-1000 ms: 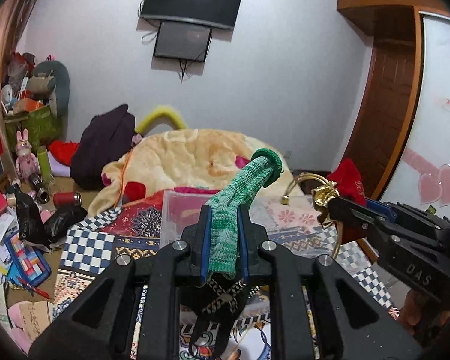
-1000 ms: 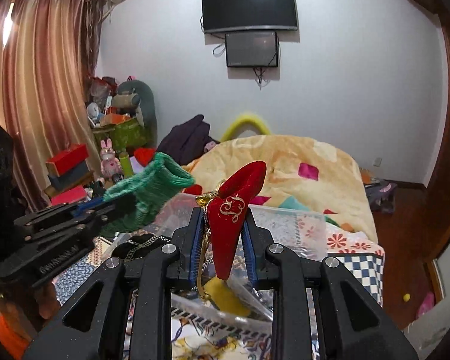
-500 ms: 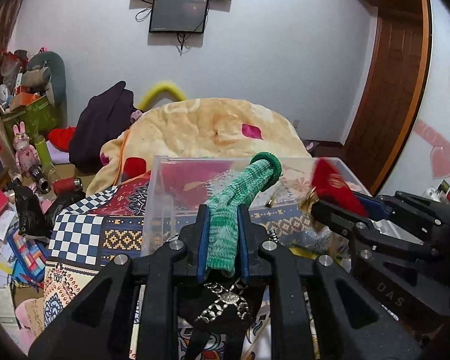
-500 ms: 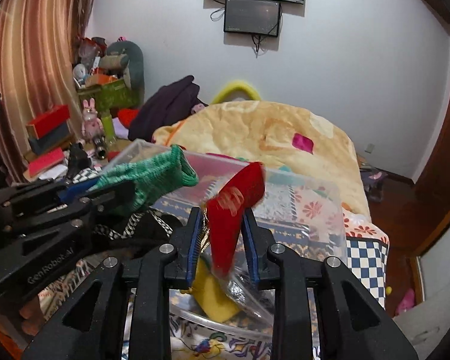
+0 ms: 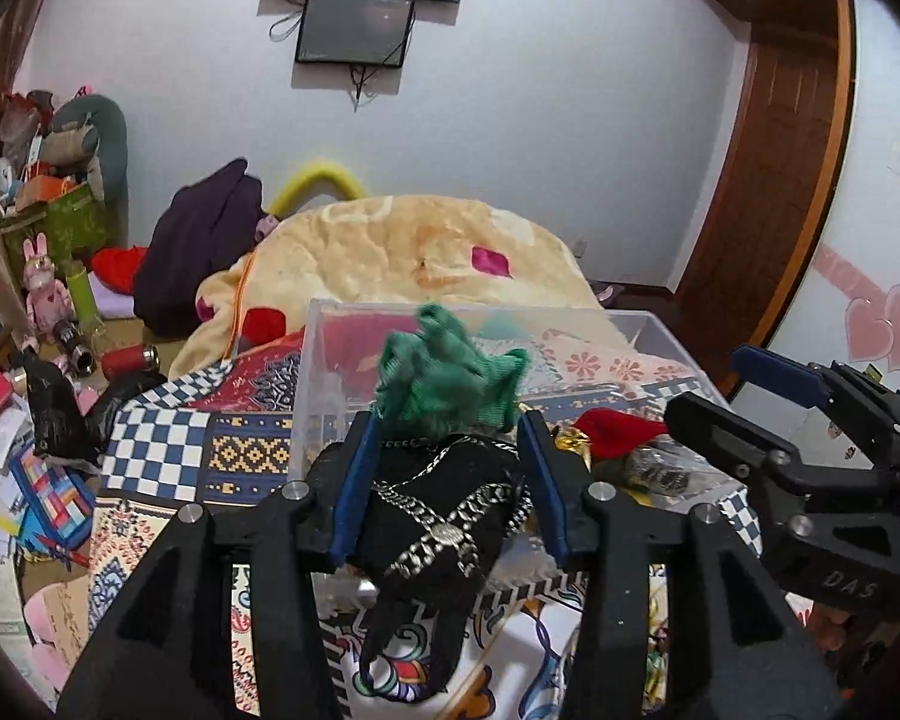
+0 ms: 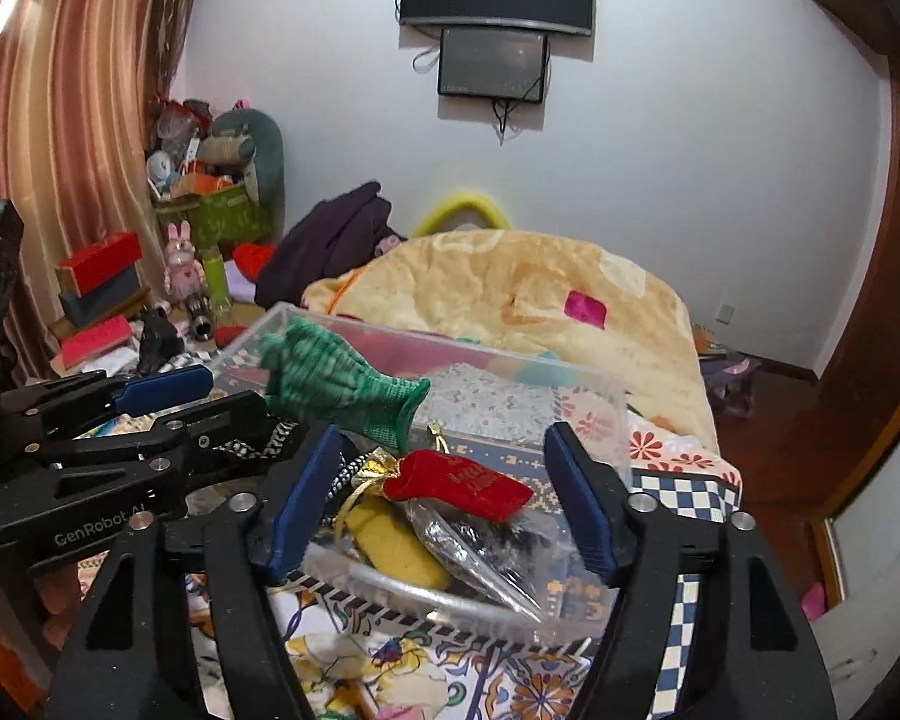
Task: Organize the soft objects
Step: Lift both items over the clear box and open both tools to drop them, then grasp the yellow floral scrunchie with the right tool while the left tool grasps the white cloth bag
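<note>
A clear plastic bin stands on the patterned bed cover. A green knitted glove lies loose over the bin's near side, partly on a black chained pouch. A red velvet pouch with a gold tie lies in the bin on a clear bag and a yellow item. My left gripper is open just behind the glove, touching nothing. My right gripper is open around the red pouch without gripping it.
A cream blanket is heaped behind the bin, with a dark garment at its left. Toys, boxes and papers clutter the floor at left. A wooden door stands at right.
Both grippers lowered over the bin and opened. The left let go of the green glove; the right let go of the red pouch. Both items dropped.
</note>
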### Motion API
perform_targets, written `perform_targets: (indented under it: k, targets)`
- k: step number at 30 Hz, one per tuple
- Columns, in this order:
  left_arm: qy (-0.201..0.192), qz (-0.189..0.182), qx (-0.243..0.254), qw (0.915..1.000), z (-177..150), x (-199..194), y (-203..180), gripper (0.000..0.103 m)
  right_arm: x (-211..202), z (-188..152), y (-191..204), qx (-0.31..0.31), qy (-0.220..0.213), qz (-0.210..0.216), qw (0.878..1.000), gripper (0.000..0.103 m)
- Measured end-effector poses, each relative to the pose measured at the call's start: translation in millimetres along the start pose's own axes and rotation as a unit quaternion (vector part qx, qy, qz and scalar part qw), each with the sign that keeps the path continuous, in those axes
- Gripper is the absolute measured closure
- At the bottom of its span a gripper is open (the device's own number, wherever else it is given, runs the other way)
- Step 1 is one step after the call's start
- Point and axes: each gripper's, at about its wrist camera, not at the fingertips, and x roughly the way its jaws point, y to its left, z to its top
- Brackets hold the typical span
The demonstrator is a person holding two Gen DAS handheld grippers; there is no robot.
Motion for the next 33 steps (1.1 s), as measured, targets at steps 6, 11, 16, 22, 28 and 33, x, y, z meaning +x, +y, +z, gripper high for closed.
perform_targets:
  k: [6,11,16,22,28,33]
  targets:
    - [-0.028,-0.008,0.029,0.9991,-1,-30,-11,0.046,-21,-3,1,-0.001,-0.024,0.007,1.000,0.030]
    - [-0.045,-0.013,0.046,0.9978,-6,-53,-20,0.039,-35,-13,5,-0.009,-0.034,0.012,0.999,0.028]
    - [-0.062,-0.015,0.065,0.9958,-18,-72,-30,0.026,-36,-29,8,-0.015,-0.024,0.018,0.999,0.028]
    - [-0.042,-0.018,0.077,0.9960,-45,-74,-36,0.021,-21,-59,11,-0.006,0.021,0.034,0.999,0.028]
    - [0.003,-0.024,0.066,0.9975,-72,-64,-30,0.021,-1,-87,16,0.001,0.072,0.054,0.996,0.028]
    - [0.039,-0.035,0.051,0.9973,-93,-55,-23,0.021,6,-105,15,0.003,0.106,0.066,0.992,0.036]
